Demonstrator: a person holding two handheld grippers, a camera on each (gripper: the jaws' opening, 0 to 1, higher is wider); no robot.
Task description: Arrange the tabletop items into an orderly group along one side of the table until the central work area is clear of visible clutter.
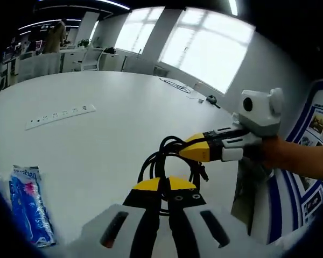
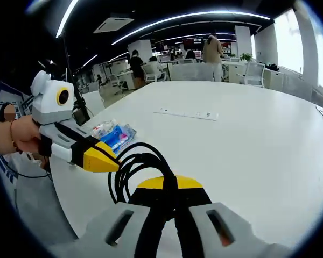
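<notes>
**Two grippers holding one black cable over a white table**

A coiled black cable (image 1: 167, 161) hangs in loops between both grippers, above the table's (image 1: 113, 134) near edge. The left gripper (image 1: 162, 185) is clamped on it; the right gripper (image 2: 169, 185) likewise. A blue-and-white packet (image 1: 28, 207) lies lengthwise near the edge; a white power strip (image 1: 59, 115) lies mid-table.

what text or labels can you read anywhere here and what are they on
None can be read for sure.
Blue packet: white lettering at its top edge, too blurred and tilted to read.
Wall poster: pictures and print, too small to read.
White power strip: no legible markings.
</notes>
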